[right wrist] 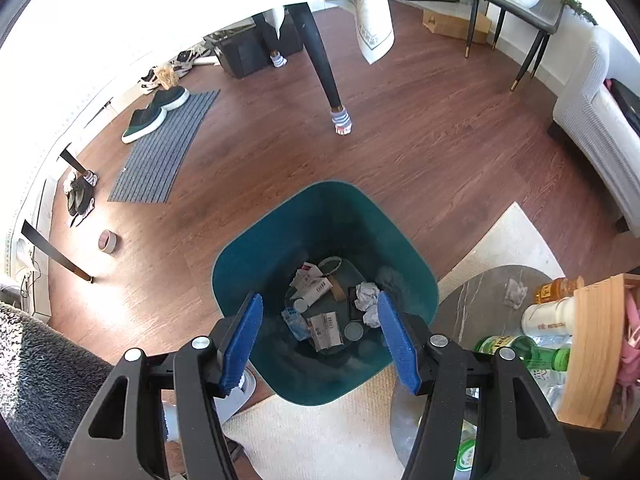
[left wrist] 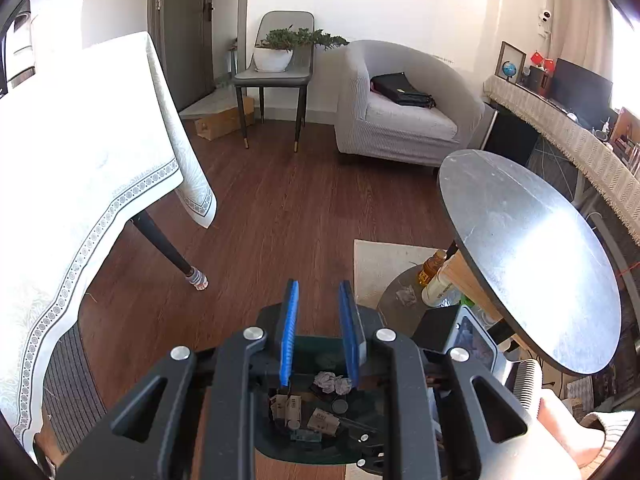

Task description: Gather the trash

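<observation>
The green trash bin [right wrist: 324, 240] is standing on the wooden floor, at the edge of the pale rug [right wrist: 320, 432], and it is already holding much of the trash: crumpled paper balls [right wrist: 367, 295], small cardboard packets [right wrist: 325, 326] and round caps are lying at its bottom. So a good part of the collecting seems done.

Some work is still remaining, as far as I can judge. A crumpled tissue [right wrist: 515, 292] is lying on the low dark round surface [right wrist: 480, 292] just beside the bin, and bottles [right wrist: 548, 314] are standing near it; whether they are trash I cannot tell.

The right gripper [right wrist: 320, 340] is hanging over the bin with its jaws spread wide, and nothing is between the blue pads [right wrist: 394, 340]. The left gripper [left wrist: 319, 330] is also above the bin; its jaws are standing only a little apart, holding nothing and touching nothing.
</observation>
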Available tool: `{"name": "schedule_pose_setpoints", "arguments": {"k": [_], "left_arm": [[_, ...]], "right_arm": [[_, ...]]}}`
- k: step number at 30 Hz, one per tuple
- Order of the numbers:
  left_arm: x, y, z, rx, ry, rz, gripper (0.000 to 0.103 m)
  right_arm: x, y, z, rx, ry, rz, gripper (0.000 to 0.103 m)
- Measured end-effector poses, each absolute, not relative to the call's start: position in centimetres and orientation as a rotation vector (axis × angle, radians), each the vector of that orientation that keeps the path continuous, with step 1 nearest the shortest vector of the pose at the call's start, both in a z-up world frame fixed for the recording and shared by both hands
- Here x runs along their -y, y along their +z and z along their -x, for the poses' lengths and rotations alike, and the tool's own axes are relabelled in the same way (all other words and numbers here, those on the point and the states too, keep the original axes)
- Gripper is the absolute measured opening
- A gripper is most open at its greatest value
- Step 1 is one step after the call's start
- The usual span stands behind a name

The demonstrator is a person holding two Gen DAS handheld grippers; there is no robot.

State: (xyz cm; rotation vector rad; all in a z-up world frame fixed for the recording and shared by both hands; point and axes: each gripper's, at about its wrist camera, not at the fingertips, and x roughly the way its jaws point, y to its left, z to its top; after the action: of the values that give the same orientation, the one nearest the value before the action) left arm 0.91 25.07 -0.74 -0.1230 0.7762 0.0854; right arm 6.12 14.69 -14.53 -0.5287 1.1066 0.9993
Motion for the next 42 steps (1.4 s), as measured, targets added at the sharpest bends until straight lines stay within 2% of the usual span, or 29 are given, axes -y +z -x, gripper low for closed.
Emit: {"name": "schedule_pose_setpoints", "arguments": {"k": [7, 8, 10, 15, 22, 23, 25, 28, 32, 35, 42], "left_arm": [[-24.2, 1.3, -0.7, -0.734, 0.105, 0.129, 0.024], [-24.1, 1.6, -0.7, -0.729, 0.105, 0.13, 0.025], [-23.8, 1.9, -0.8, -0.724, 0.105, 0.141, 0.036], [-22.1, 2.2, -0.7, -0.724, 0.094, 0.113, 0.038], [-19.5, 2.4, 0.0, -0.715, 0.072, 0.087, 0.065], [-19.0, 2.6, 0.2, -0.706, 0.068, 0.082, 0.067], [-18.1, 2.8, 0.6, -0.68, 0.073, 0.069, 0.083], [-16.7, 2.6, 1.2, -0.667, 0.081, 0.037, 0.093], [-15.2, 1.4, 1.9, -0.682, 0.103, -0.009, 0.097], [-14.4, 0.6, 2.6, -0.682, 0.105, -0.032, 0.097], [-13.2, 0.4, 4.2, -0.621, 0.129, -0.059, 0.098]], "right_arm": [[-11.3, -8.5, -5.8, -0.978, 0.983, 0.456, 0.06], [-10.7, -7.6, -5.8, -0.96, 0.975, 0.448, 0.059], [-9.4, -6.0, -6.0, -0.93, 0.962, 0.423, 0.059], [-5.2, -2.5, -6.7, -0.85, 0.889, 0.356, 0.059], [1.5, 0.0, -7.8, -0.767, 0.748, 0.277, 0.06], [2.5, 0.2, -7.9, -0.758, 0.725, 0.266, 0.063], [4.4, 0.6, -7.9, -0.741, 0.683, 0.248, 0.069], [7.1, 0.6, -7.7, -0.731, 0.642, 0.227, 0.078], [10.8, 0.6, -6.9, -0.724, 0.571, 0.209, 0.083], [13.6, 0.6, -6.0, -0.716, 0.531, 0.18, 0.09], [18.5, 0.5, -3.1, -0.7, 0.49, 0.114, 0.098]]}}
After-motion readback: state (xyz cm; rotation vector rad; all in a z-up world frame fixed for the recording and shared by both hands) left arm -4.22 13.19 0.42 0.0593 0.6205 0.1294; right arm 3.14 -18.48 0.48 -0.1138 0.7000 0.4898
